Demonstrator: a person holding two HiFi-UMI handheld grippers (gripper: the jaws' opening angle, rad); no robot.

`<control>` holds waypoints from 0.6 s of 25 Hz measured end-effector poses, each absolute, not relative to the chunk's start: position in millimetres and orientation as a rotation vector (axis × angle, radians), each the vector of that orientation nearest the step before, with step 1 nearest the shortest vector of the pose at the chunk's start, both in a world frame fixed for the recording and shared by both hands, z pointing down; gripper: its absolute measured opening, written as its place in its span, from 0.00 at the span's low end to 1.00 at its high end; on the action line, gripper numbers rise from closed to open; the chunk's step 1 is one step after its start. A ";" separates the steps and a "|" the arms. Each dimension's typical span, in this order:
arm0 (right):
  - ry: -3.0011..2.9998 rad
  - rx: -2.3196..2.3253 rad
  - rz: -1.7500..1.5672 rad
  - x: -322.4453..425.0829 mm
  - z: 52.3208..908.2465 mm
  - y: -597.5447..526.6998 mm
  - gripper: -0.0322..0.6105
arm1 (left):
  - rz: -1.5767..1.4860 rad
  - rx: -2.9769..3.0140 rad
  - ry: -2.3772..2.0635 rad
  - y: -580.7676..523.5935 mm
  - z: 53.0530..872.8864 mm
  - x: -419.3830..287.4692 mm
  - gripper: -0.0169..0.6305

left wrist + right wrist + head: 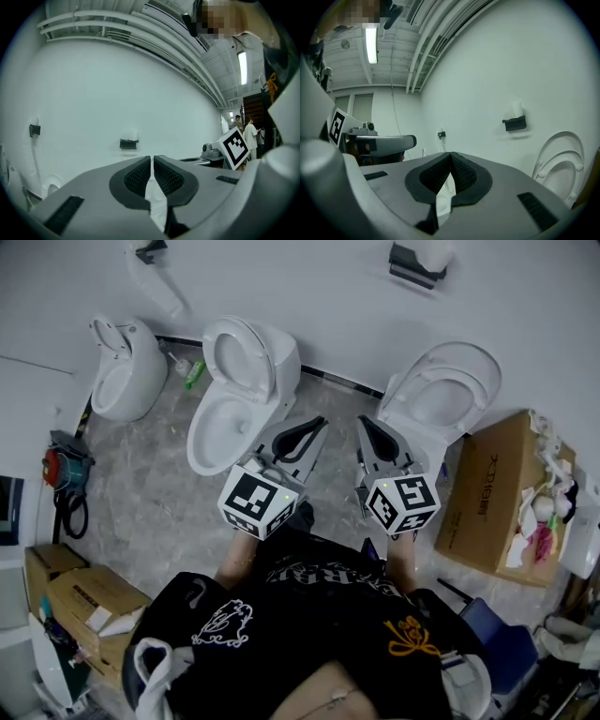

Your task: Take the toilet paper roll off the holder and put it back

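A white toilet paper roll [437, 251] sits on a black holder [412, 265] on the white wall, above the right toilet. In the left gripper view the roll [131, 135] and holder [128, 144] lie straight ahead, far off. In the right gripper view the roll [516, 110] and its holder [515, 123] are up to the right. My left gripper [321, 421] and right gripper [362, 421] are side by side over the toilets, pointing at the wall, well short of it. Both are shut and hold nothing: left gripper [153, 158], right gripper [450, 153].
Three white toilets line the wall: left toilet [122, 367], middle toilet [239, 395], right toilet [450, 390]. A second black holder [150, 249] hangs at the upper left. An open cardboard box [492, 493] stands at the right, more boxes [89, 601] at the left. People [248, 133] stand far off.
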State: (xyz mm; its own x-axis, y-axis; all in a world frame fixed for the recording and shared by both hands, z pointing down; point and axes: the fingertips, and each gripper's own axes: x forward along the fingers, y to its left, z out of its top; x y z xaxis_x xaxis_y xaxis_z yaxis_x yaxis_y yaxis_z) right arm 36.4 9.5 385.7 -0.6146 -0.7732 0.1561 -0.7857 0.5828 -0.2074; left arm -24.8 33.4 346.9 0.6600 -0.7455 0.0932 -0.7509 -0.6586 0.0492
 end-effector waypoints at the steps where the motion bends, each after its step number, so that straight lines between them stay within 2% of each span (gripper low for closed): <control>1: -2.745 1.364 0.402 28.7 386.2 -1.2 0.07 | 0.097 2.788 -1.248 21.2 347.4 -32.0 0.08; 15: -2.680 1.439 0.391 -56.9 388.9 -101.6 0.07 | 0.074 2.862 -1.111 -83.8 346.8 -106.7 0.08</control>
